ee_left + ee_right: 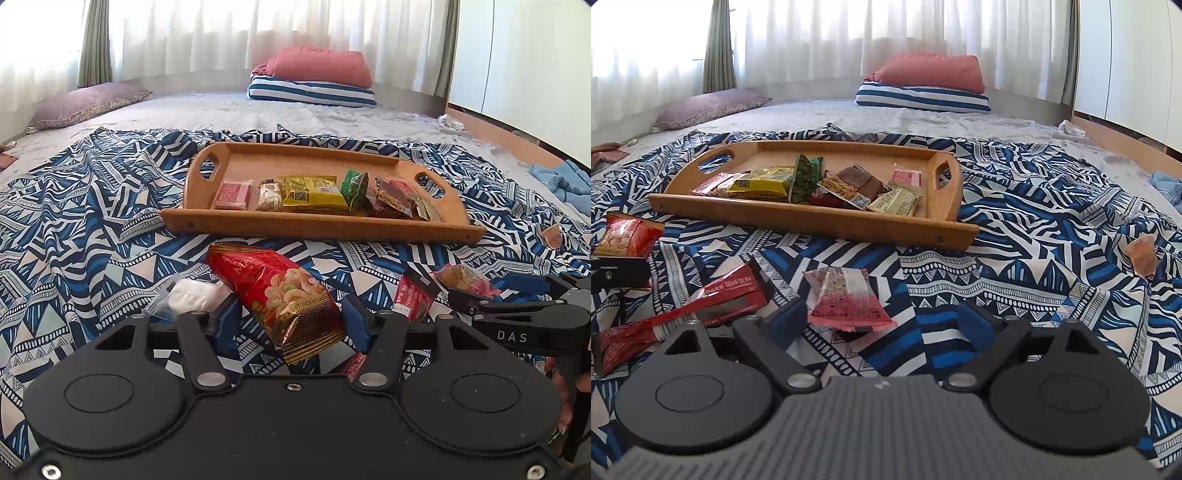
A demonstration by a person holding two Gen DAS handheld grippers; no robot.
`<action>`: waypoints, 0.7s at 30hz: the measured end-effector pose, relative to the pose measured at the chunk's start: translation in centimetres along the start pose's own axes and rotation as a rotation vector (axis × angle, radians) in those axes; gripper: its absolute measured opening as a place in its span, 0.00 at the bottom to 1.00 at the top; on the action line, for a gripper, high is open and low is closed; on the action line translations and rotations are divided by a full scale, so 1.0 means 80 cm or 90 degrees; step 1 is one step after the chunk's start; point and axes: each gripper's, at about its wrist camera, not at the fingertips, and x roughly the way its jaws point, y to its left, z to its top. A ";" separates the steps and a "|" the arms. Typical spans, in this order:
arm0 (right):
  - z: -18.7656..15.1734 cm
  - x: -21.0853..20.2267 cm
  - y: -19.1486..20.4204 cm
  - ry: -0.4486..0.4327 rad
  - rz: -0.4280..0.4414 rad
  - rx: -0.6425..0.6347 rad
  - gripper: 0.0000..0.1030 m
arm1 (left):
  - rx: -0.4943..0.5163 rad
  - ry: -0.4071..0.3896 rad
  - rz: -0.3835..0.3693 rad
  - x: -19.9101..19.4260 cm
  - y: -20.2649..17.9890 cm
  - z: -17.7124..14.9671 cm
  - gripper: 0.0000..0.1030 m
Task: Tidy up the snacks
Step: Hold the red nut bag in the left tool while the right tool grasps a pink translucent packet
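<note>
Tongs on the left [288,317] pinch a red foil nut packet [280,295] for the wooden tray [321,227], while the right tongs [882,321] gape wide and empty around a pink wrapped snack [846,299].

I am working in a bedroom of a home. I see a wide bed [258,110] with a patterned blue sheet [92,206], pillows [88,103] and folded blankets [314,77] near the window, long white curtains [221,33], and a white wardrobe [517,55] beside it.

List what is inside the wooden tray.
Wooden tray holds a pink packet, white packet, yellow pack, green pack and brown wrappers. Anything beneath the overlapping wrappers is hidden.
</note>
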 end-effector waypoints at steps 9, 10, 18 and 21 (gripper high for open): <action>0.000 -0.007 0.015 -0.010 0.010 -0.003 0.48 | 0.000 -0.004 0.005 -0.006 0.006 0.002 0.55; 0.000 -0.008 0.016 -0.011 0.010 -0.003 0.47 | -0.001 -0.004 0.005 -0.007 0.007 0.002 0.55; 0.007 -0.014 0.014 -0.019 0.006 0.015 0.45 | -0.006 -0.010 0.005 -0.010 0.012 0.006 0.55; 0.012 -0.019 0.016 -0.027 0.000 0.013 0.45 | -0.010 -0.011 0.001 -0.010 0.015 0.011 0.55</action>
